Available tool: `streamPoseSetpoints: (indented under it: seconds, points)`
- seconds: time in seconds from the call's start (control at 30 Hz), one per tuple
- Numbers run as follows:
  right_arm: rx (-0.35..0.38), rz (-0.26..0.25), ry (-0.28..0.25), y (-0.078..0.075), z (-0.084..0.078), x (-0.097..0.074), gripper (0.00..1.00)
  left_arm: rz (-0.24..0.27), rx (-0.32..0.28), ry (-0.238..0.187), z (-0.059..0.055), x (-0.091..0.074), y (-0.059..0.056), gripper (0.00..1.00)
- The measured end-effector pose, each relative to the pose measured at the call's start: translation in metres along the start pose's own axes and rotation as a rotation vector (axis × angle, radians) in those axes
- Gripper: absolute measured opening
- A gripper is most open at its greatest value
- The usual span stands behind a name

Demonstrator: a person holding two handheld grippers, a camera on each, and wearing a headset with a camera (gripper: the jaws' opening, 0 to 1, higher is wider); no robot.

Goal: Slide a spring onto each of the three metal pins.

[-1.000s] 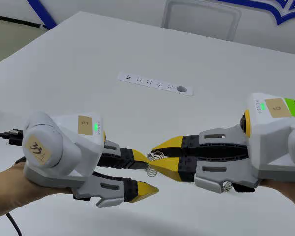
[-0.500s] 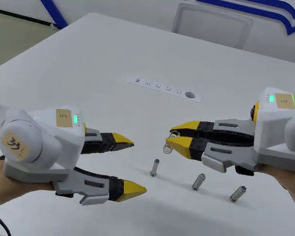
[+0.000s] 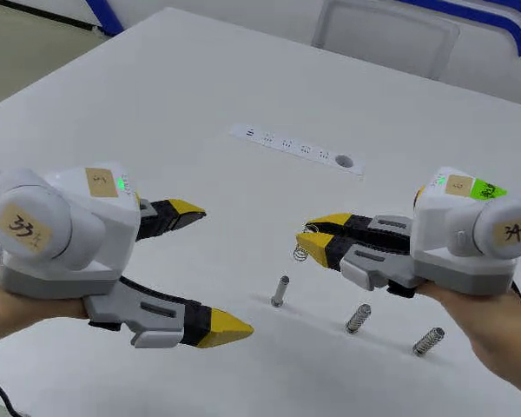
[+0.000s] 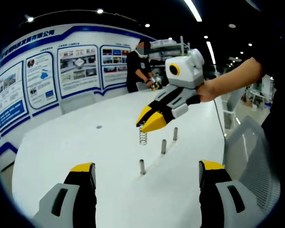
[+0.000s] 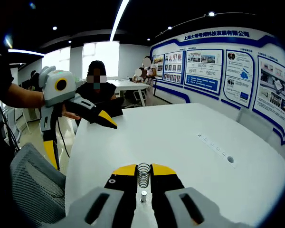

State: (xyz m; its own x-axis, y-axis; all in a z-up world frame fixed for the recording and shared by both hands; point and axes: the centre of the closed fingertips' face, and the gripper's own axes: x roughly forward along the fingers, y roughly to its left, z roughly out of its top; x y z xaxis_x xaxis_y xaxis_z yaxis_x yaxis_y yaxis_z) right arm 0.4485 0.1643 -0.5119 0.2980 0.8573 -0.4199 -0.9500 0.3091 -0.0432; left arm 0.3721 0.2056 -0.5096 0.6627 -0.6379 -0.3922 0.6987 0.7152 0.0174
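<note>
Hanging from the right hand-held gripper [image 3: 306, 236], whose jaws are clamped on it, a spring [image 3: 301, 252] is held above the table [image 3: 156, 104], near a bare metal pin [image 3: 280, 291]. One spring-covered pin [image 3: 358, 318] and a second spring-covered pin [image 3: 428, 340] are located alongside. The left hand-held gripper [image 3: 217, 269] is held with jaws wide apart, left of the pins. A power strip [image 3: 297, 149] is set beyond.

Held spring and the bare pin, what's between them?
Nothing; in the head view, bare table separates the spring in the right gripper from the pin.
</note>
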Motion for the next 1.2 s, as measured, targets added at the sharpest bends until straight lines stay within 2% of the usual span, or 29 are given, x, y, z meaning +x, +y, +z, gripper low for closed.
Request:
streamPoseSetpoints:
  seconds: [0.13,0.33,0.57,0.87,1.2]
  points:
    - [0.063,-0.013,0.007,-0.005,-0.011,0.008,0.11,0.003,-0.017,0.002,-0.003,0.001,0.002,1.0]
    - [0.119,-0.041,0.032,-0.012,-0.029,0.015,0.11,0.022,-0.039,0.016,-0.012,0.002,0.007,1.0]
    - [0.156,-0.044,0.019,-0.011,-0.035,0.02,0.11,0.02,-0.051,0.014,-0.015,0.003,0.006,1.0]
    - [0.152,-0.037,0.036,-0.004,-0.043,0.03,0.11,0.021,-0.05,0.009,-0.016,0.004,0.007,1.0]
    - [0.152,-0.05,0.066,-0.005,-0.052,0.033,0.11,0.019,-0.058,0.014,-0.019,0.004,0.007,1.0]
